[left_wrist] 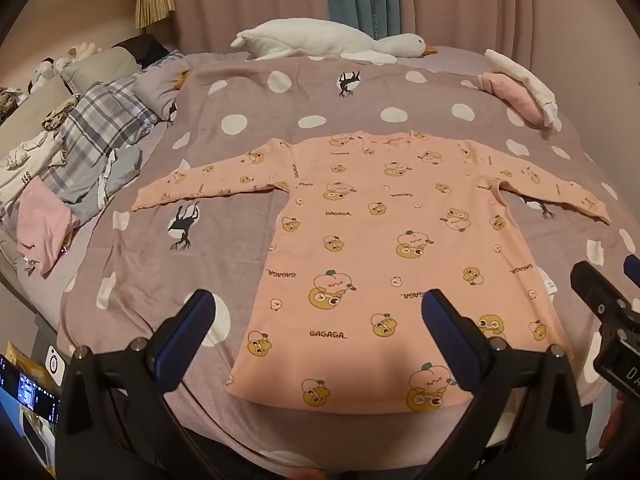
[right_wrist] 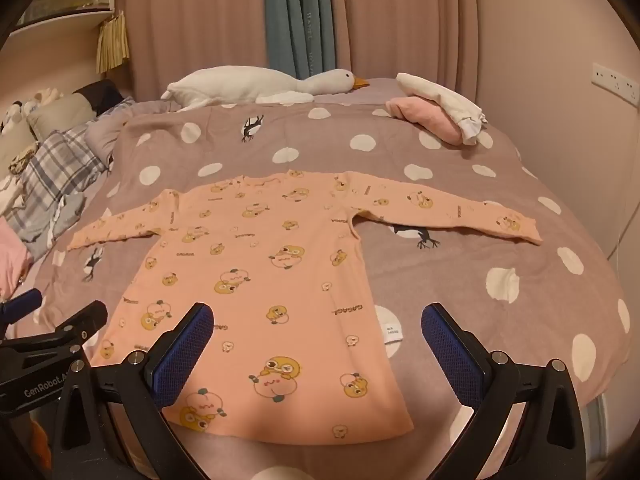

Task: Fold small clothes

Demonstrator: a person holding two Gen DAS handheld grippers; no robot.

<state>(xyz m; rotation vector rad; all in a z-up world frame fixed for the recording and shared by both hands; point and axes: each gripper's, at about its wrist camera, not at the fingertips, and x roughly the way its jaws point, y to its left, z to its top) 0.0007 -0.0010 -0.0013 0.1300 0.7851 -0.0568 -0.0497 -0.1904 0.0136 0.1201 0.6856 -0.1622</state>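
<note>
Bed with polka-dot blanket (left_wrist: pixel 248 128), curtains behind. Left wrist view: left gripper (left_wrist: pixel 318 322) fingers spread wide, holding nothing, hovering over the hem of the peach shirt (left_wrist: pixel 380 248), which lies flat with sleeves out. Goose plush (left_wrist: pixel 320 38) at far edge, folded clothes (left_wrist: pixel 516 92) far right.

Right wrist view: right gripper (right_wrist: pixel 318 328) also spread, empty, above shirt's lower right side (right_wrist: pixel 260 264); left gripper's tip just left.

A bed (right_wrist: pixel 460 264) under a mauve polka-dot blanket (right_wrist: pixel 520 240) fills the room. Pink curtains (right_wrist: pixel 400 20) with a teal panel (right_wrist: pixel 296 12) hang behind its far edge. A wall socket (right_wrist: pixel 616 82) sits right; dim warm light.
</note>
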